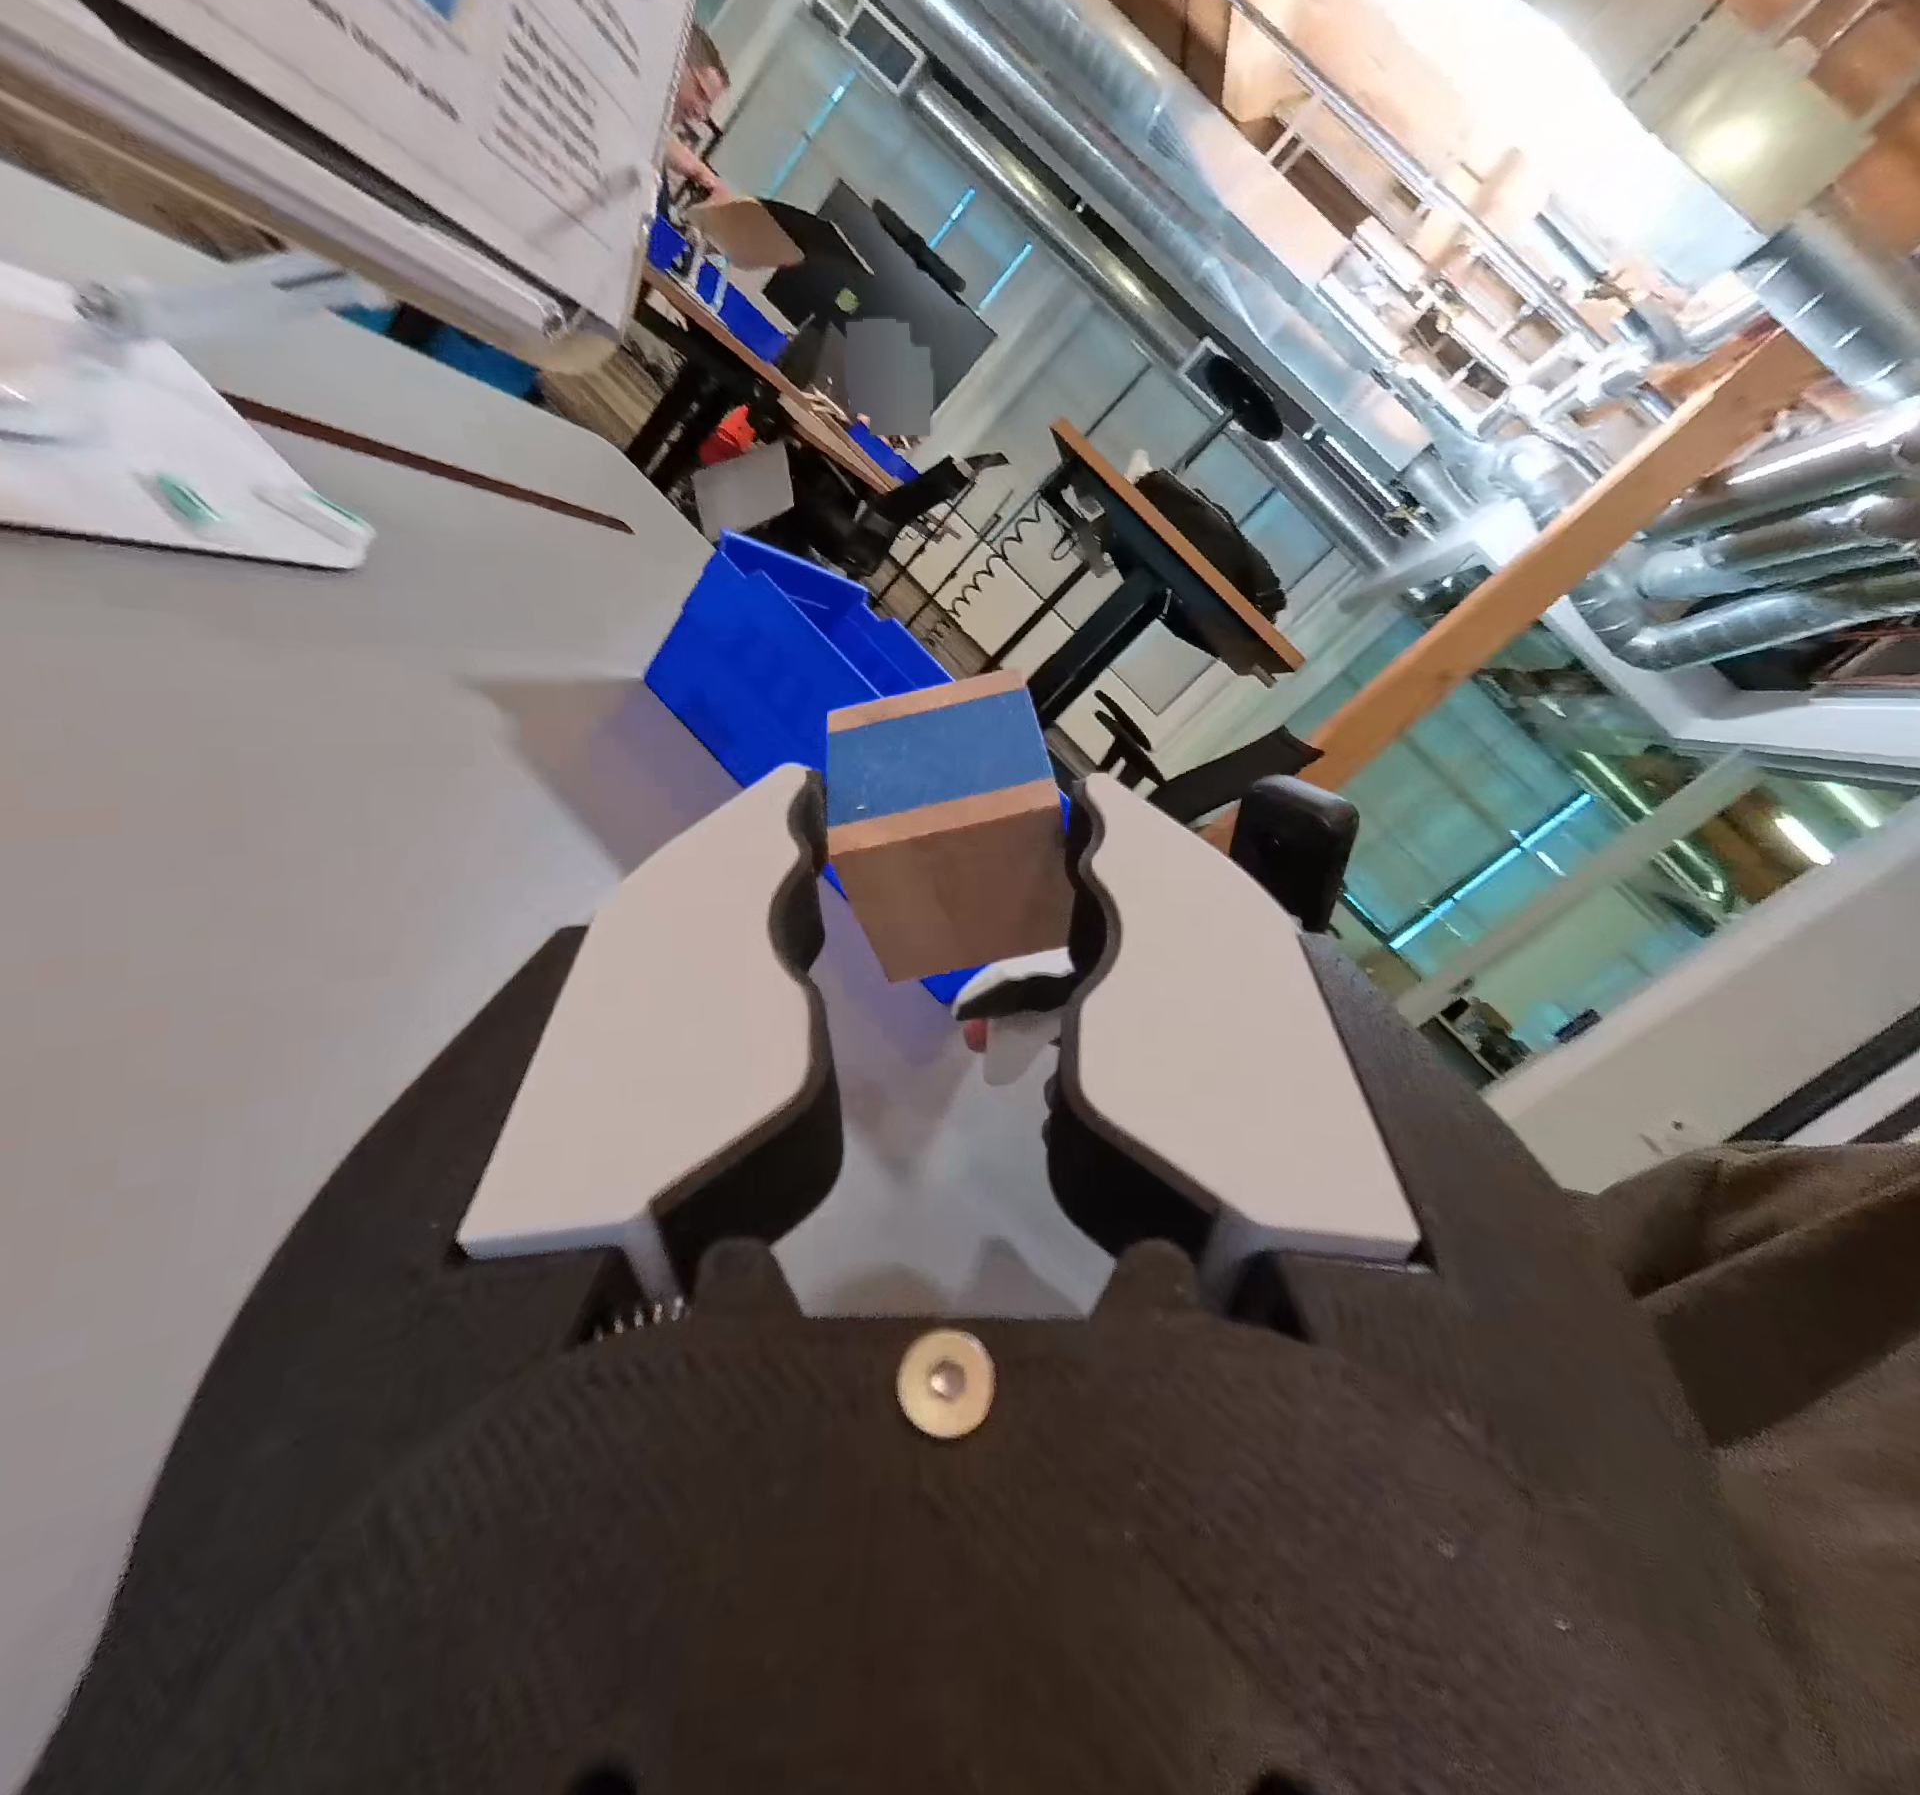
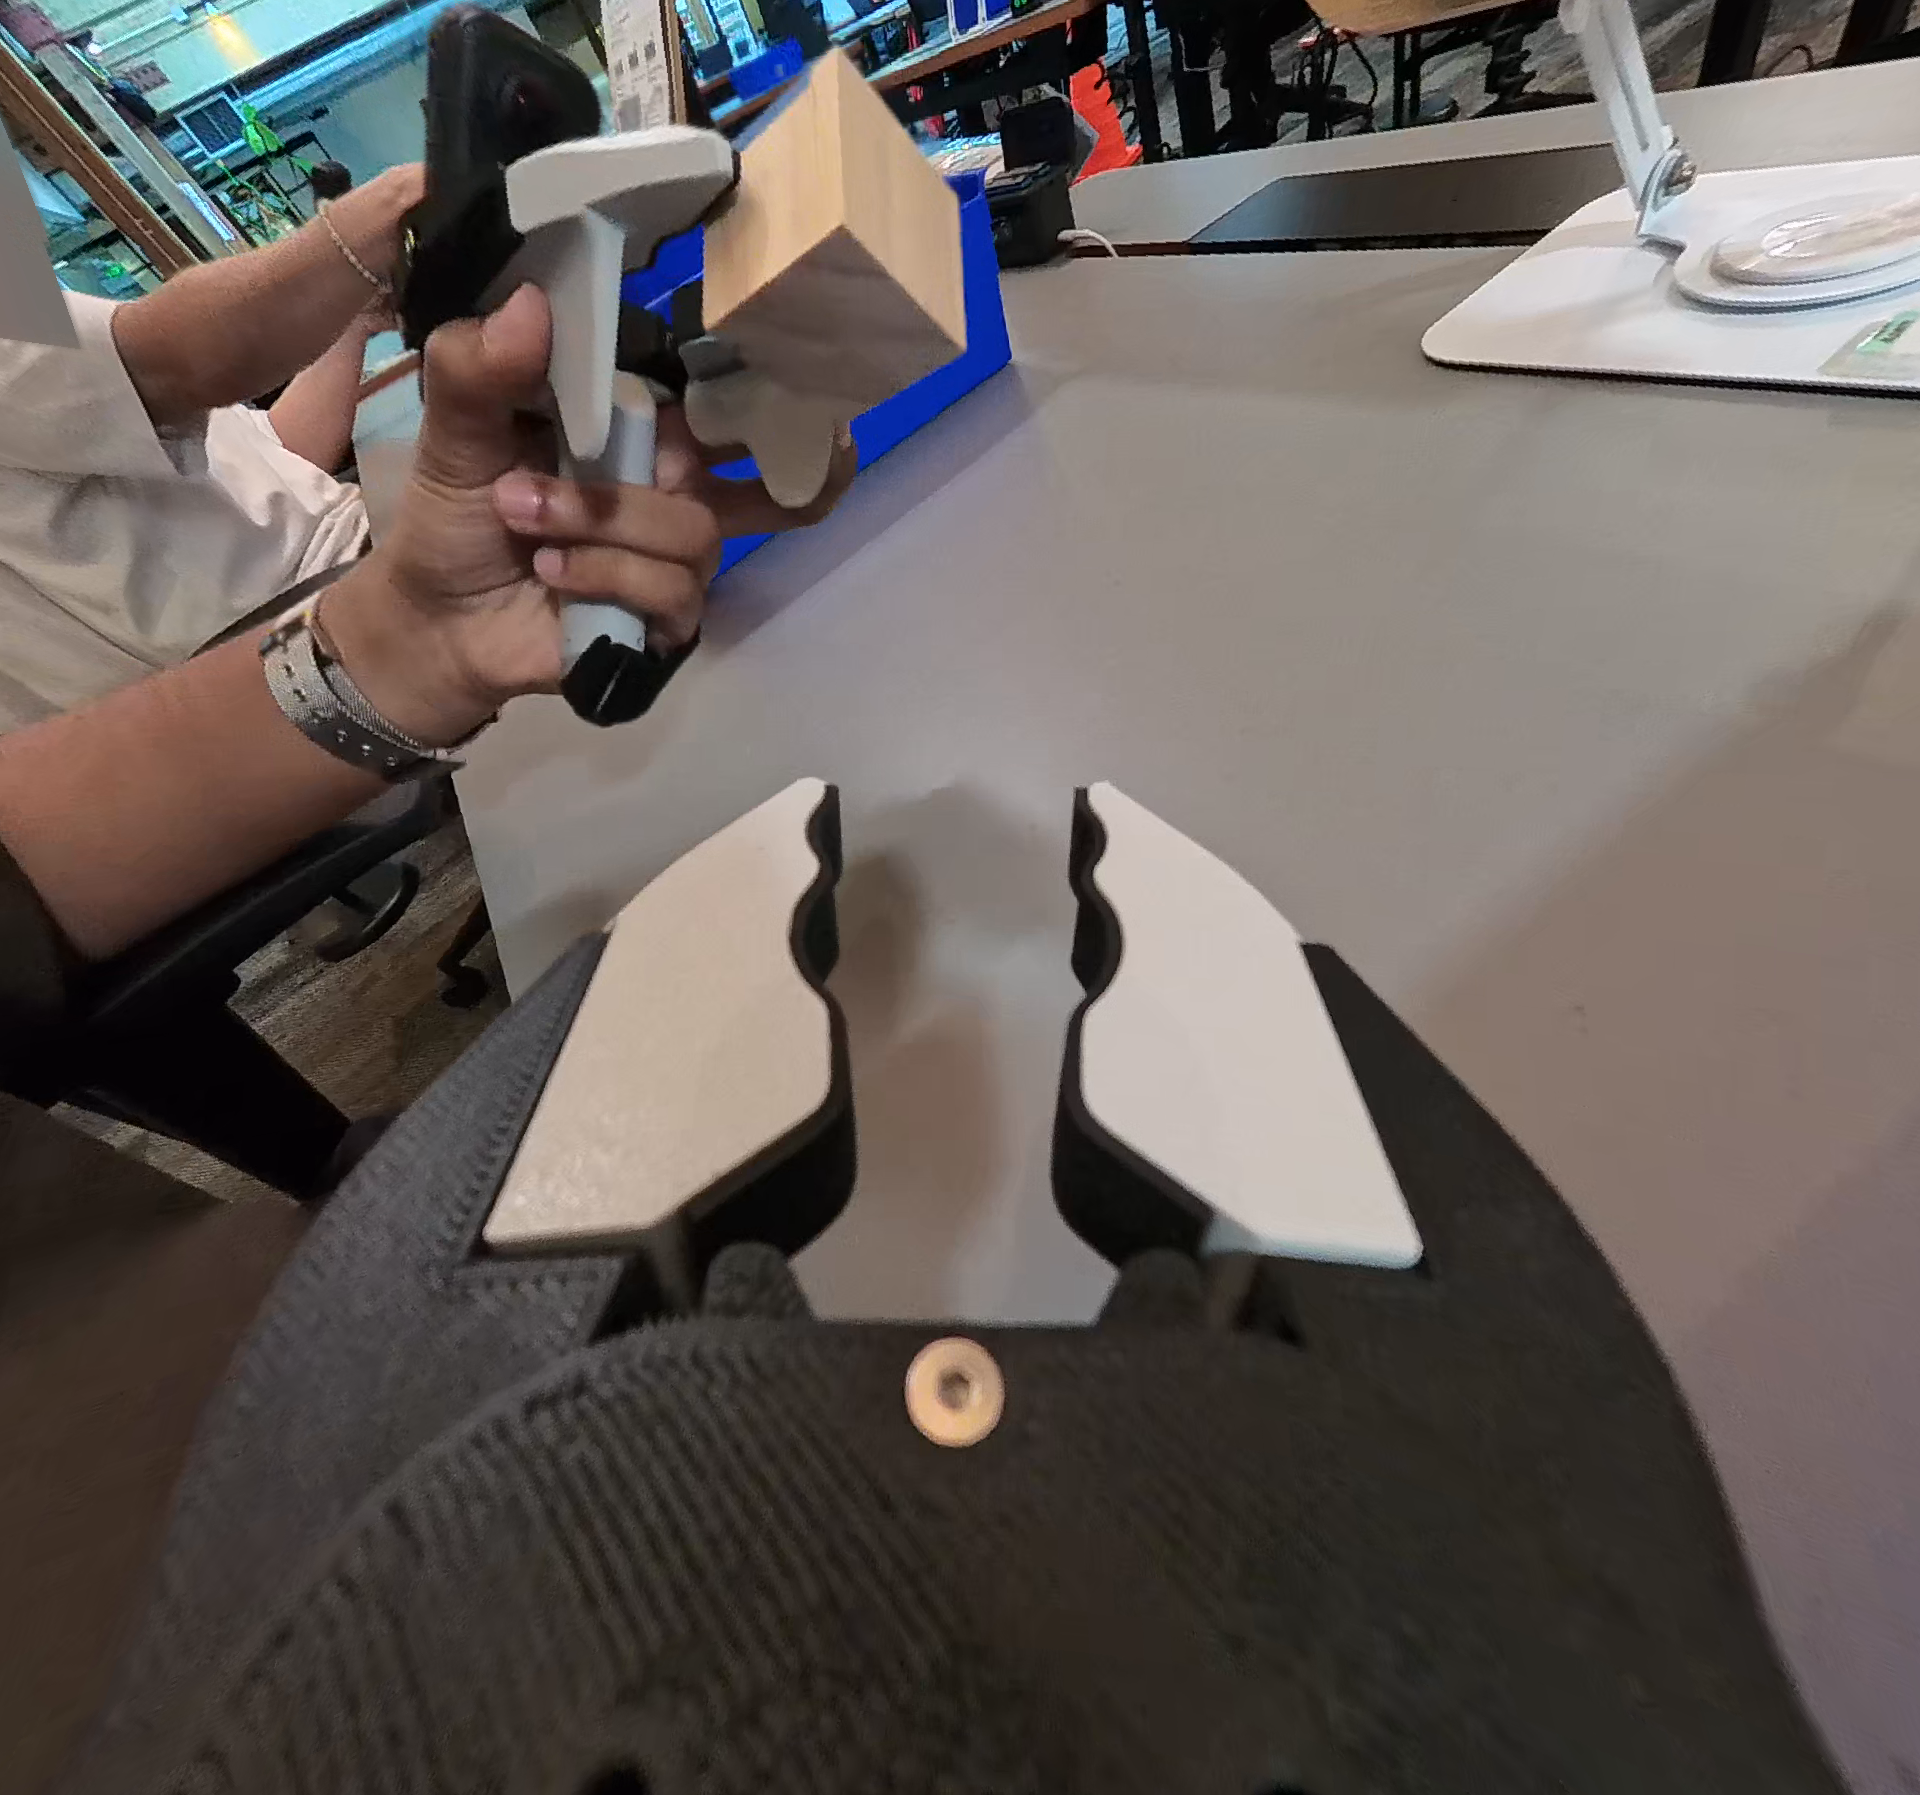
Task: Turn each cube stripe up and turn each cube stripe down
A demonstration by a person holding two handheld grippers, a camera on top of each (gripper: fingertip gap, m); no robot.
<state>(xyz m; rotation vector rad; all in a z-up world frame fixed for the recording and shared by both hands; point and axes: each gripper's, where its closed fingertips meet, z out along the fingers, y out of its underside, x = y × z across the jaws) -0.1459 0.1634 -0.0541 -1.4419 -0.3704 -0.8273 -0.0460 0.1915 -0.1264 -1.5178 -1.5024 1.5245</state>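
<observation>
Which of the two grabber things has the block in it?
The left hand-held gripper holds the wooden cube, the one with the blue stripe, lifted off the table. The right hand-held gripper is open with nothing in it.

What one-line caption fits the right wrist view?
Open right gripper hovers over the grey table while the left gripper holds a wooden cube aloft before a blue bin.

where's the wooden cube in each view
Left wrist view: the wooden cube sits at centre, clamped between the left gripper jaws, blue stripe showing.
Right wrist view: upper left, cube held above the table, stripe hidden.
Shared landmark: the blue bin behind the cube.
</observation>
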